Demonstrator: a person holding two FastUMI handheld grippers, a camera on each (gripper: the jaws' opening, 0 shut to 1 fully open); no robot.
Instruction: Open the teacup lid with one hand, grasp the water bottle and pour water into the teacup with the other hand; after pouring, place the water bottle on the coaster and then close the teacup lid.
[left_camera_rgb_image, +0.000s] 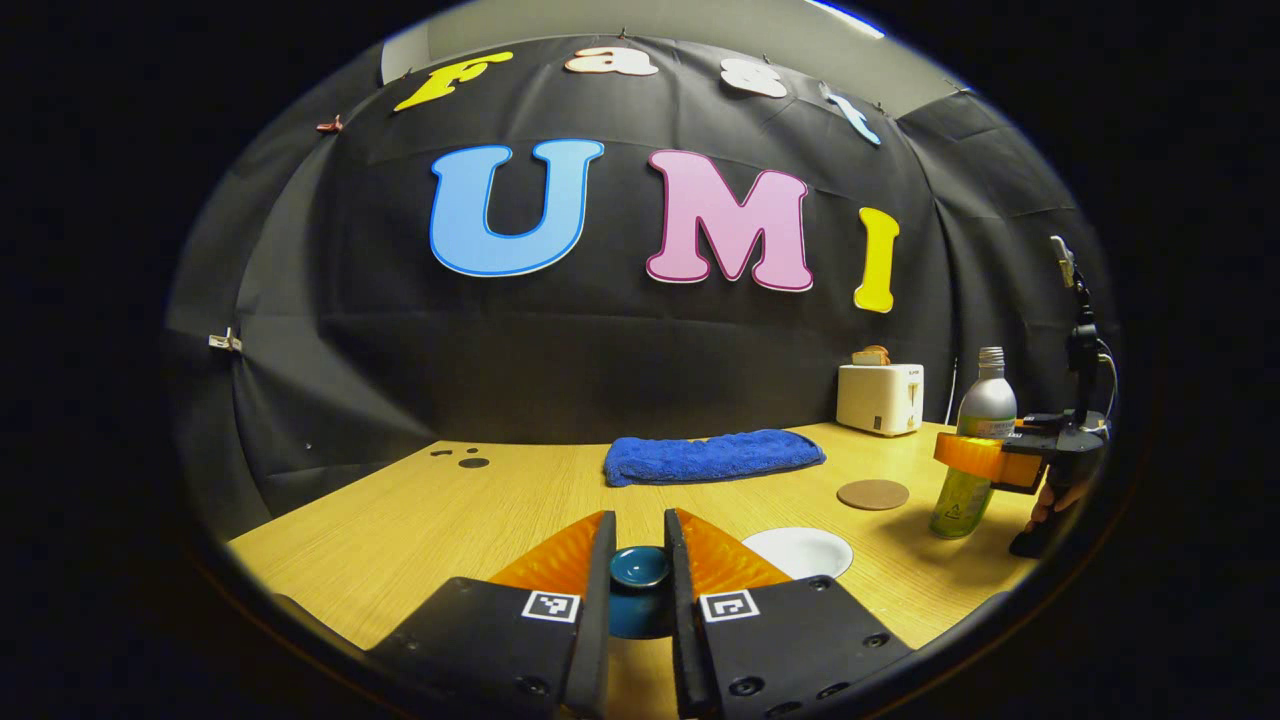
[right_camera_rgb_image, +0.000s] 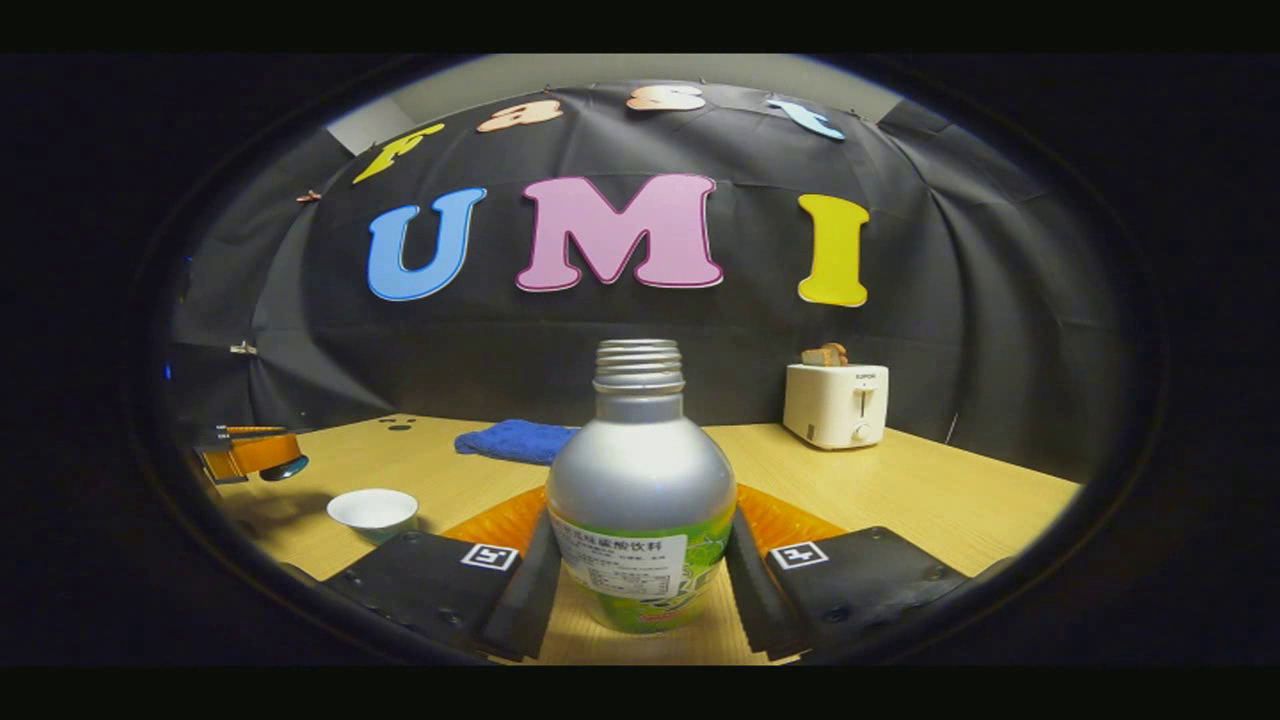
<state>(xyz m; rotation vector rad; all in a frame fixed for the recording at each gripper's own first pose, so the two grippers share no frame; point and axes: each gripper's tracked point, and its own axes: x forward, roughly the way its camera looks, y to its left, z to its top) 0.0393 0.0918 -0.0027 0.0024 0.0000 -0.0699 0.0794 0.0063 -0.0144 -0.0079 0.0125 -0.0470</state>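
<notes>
The left tongs (left_camera_rgb_image: 640, 560) are clamped on the dark blue round teacup lid (left_camera_rgb_image: 640, 567), held above the wooden table (left_camera_rgb_image: 420, 520) near the open white teacup (left_camera_rgb_image: 797, 550). The right tongs (right_camera_rgb_image: 640, 570) grip the upright silver-and-green uncapped water bottle (right_camera_rgb_image: 640, 490), beside the round brown coaster (left_camera_rgb_image: 873, 494).

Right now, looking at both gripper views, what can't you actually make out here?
- Left gripper view: the lower part of the teacup lid is hidden between the left gripper fingers.
- Right gripper view: the water bottle base is cut off by the bottom edge, and how much liquid it holds cannot be seen.
- Right gripper view: the teacup interior is too small to tell.
</notes>
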